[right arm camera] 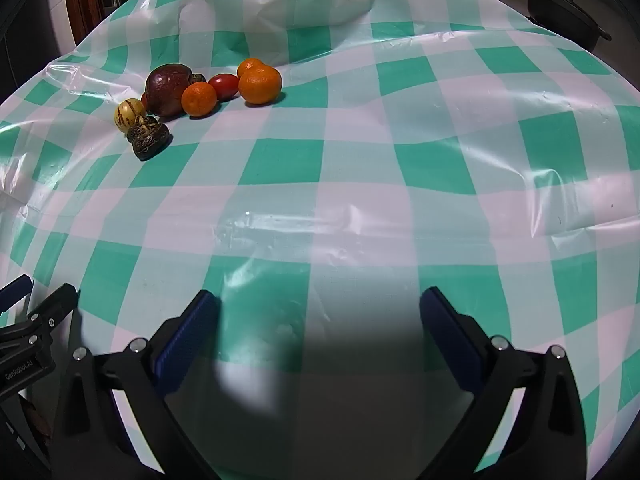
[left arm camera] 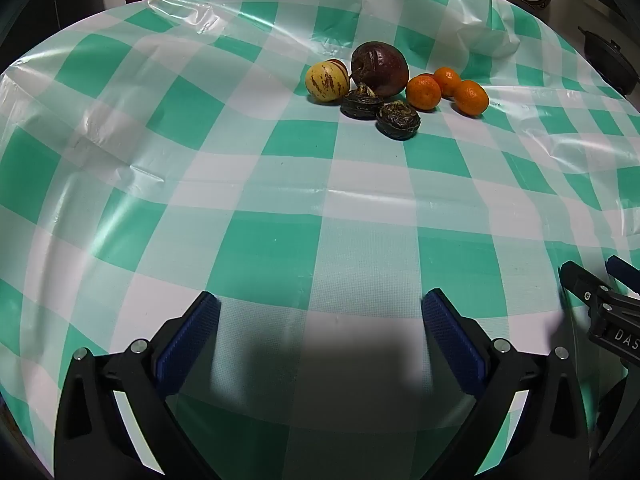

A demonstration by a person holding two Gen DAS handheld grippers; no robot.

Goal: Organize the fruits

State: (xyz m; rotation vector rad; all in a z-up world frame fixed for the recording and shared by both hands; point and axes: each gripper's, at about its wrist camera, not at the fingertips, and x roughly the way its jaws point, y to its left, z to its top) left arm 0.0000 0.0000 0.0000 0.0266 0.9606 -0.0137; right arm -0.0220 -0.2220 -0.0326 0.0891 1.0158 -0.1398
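While both grippers hover low over the near counter, their blue-padded fingers are spread wide and grip nothing. The left gripper (left arm camera: 320,320) has bare checked cloth between its fingers; so does the right gripper (right arm camera: 320,316). Seen from the left wrist, the right gripper's body at the right edge carries white letters "DAS", cut off. Seen from the right wrist, the left gripper's body at the left edge reads "GenRobot.AI".

A green and white checked plastic tablecloth (left arm camera: 280,252) covers the counter. Farther out, well apart from both grippers, the fruits sit in one loose cluster: a large dark red fruit (left arm camera: 380,68), a pale yellow striped fruit (left arm camera: 327,81) to its left, two dark brown water chestnuts (left arm camera: 360,102) in front, three small oranges (left arm camera: 424,92) to the right, and a red tomato (right arm camera: 223,86) among the oranges.

A black pot (right arm camera: 564,12) stands at the far right.
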